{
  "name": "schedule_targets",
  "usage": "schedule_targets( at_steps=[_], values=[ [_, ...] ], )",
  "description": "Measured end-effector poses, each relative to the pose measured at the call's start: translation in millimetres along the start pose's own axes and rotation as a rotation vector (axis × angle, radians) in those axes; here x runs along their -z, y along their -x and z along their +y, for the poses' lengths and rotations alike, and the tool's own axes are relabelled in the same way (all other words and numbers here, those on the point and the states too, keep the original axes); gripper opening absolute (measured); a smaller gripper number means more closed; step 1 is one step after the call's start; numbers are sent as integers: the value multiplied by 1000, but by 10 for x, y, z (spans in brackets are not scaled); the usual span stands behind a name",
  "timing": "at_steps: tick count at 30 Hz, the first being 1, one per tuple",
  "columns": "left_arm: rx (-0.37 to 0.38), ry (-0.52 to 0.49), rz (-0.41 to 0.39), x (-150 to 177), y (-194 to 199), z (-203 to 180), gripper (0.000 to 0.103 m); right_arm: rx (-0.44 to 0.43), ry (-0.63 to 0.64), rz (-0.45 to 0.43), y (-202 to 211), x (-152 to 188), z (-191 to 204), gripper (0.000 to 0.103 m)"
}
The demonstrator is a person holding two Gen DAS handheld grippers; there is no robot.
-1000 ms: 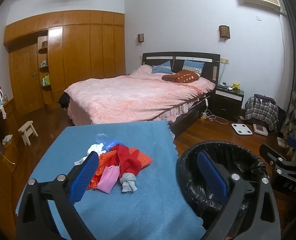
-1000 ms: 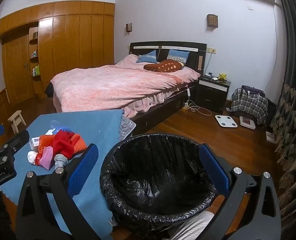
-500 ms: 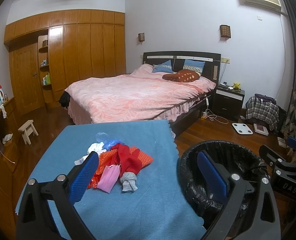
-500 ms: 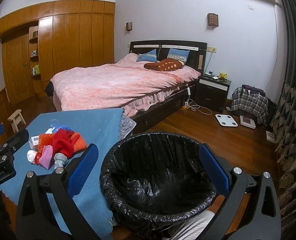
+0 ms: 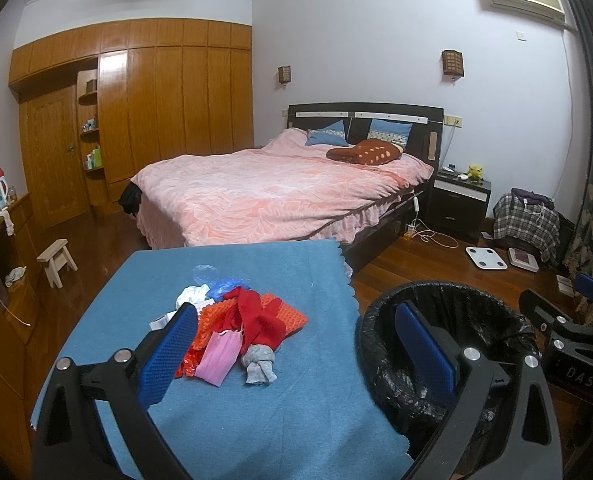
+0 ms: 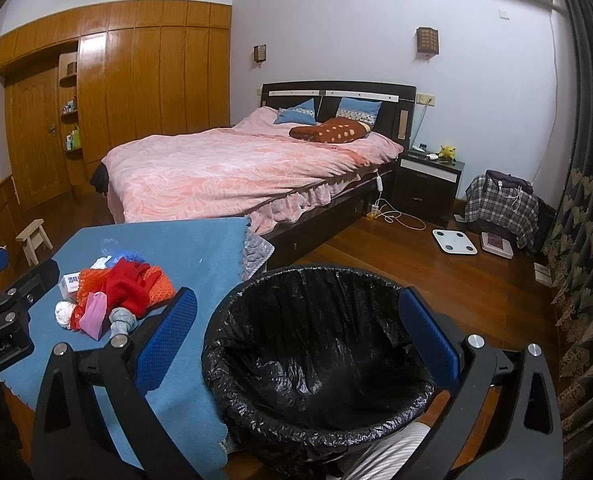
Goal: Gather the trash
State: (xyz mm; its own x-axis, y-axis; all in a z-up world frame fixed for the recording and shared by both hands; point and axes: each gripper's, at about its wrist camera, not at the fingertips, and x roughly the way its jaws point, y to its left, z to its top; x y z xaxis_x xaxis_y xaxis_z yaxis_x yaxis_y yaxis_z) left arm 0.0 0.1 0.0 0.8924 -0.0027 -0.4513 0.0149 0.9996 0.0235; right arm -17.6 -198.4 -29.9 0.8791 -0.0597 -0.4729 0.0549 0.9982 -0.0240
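Both tongs wide, empty; only right view shows bin point(image 6: 316, 360) interior, left view trash pile point(image 5: 236, 328) closer.

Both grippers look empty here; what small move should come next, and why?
Probably ease the left gripper forward and down onto the trash pile. Both grippers hang open, the bin looks empty, and the pink mask lies nearest its fingers.

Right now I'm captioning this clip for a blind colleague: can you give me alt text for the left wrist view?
The open left tool hovers above a blue-covered table holding a small trash pile: red and orange fabric, a pink mask, a grey knotted rag. A black-lined bin stands to its right, with a pink-covered bed and a wooden wardrobe behind.
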Motion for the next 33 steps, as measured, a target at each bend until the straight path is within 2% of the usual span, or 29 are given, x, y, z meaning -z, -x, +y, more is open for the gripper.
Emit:
schedule_targets(
  at_steps=[33],
  values=[
    [0,1,2,-1,-2,2,97,-1,1,3,-31,42,50,98]
  ],
)
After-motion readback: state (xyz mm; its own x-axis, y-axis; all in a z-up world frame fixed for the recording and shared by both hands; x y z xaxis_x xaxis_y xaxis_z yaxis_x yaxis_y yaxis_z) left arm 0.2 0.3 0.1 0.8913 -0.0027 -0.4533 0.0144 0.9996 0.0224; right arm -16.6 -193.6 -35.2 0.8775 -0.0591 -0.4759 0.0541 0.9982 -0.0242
